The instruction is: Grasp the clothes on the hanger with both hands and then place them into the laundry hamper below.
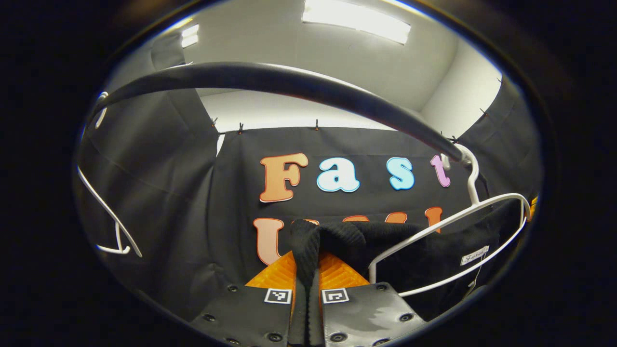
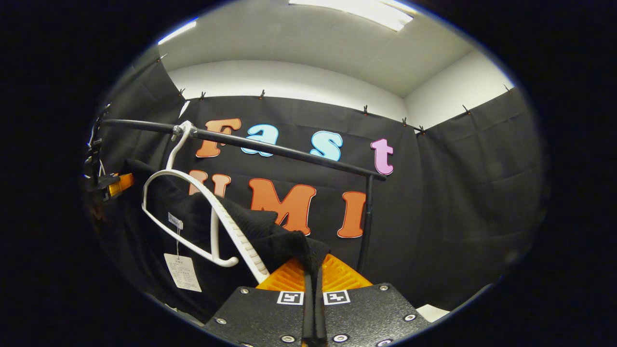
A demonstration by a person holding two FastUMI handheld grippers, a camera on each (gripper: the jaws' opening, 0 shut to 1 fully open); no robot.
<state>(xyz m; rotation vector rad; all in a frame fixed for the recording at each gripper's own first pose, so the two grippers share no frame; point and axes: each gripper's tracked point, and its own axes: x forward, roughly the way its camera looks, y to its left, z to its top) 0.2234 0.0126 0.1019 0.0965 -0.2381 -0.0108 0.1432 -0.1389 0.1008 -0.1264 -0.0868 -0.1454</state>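
In the left gripper view the left hand-held gripper [image 1: 306,270] sits at 6 o'clock, its two fingers drawn almost together with a fold of the black knit garment [image 1: 337,241] pinched between them; the cloth rises from the narrow gap and spreads toward 4 o'clock. There it is still draped over the white hanger [image 1: 450,224], whose hook catches the black rail [image 1: 289,84] near 3 o'clock. The rail sweeps across the upper part of the view from 9 o'clock to 3 o'clock. A small sewn label [image 1: 474,255] shows on the garment inside the hanger's loop at 4 o'clock. A second white hanger [image 1: 113,226], bare, hangs at 9 o'clock.

In the right gripper view the right hand-held gripper [image 2: 313,284] is at 6 o'clock, fingers likewise nearly closed and clamped on another fold of the black knit garment [image 2: 270,236], which runs up toward 9 o'clock over the white hanger [image 2: 193,212]. The hanger tilts, its ribbed shoulder sloping down to just beside the gripper's fingers, and its hook sits on the black rail [image 2: 270,147] at 10 o'clock. A paper tag [image 2: 182,272] dangles from the garment at 7 o'clock. The other hand-held gripper shows at 9 o'clock, at the garment's far end
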